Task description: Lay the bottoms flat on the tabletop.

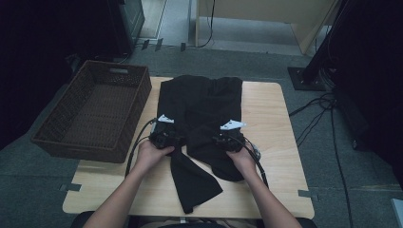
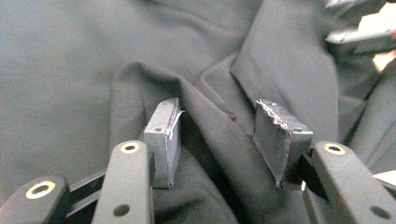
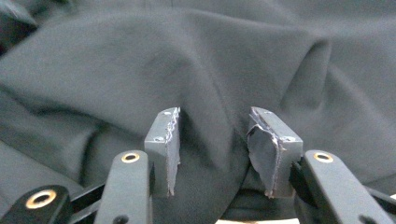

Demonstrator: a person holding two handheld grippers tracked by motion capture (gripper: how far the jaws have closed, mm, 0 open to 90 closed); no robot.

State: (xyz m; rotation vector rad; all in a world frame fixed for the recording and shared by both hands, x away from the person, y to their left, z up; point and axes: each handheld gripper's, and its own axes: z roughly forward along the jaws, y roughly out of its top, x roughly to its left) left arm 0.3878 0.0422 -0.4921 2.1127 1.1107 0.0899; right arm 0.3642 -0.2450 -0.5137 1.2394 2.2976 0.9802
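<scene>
1. To your left, the wicker basket (image 1: pixel 95 111) waits at the desk (image 1: pixel 271 137) edge, nothing in it.
2. Your left tongs (image 2: pixel 224 135) stand released, pads astride a raised fold of the black garment (image 1: pixel 199 123), not pinching.
3. The garment lies mid-desk, long axis running away from you, one loose end trailing toward your side.
4. Your right tongs (image 3: pixel 217 149) are released too, straddling a ridge of cloth.
5. You look mid-fold; next, I'd judge, clench both together.
</scene>
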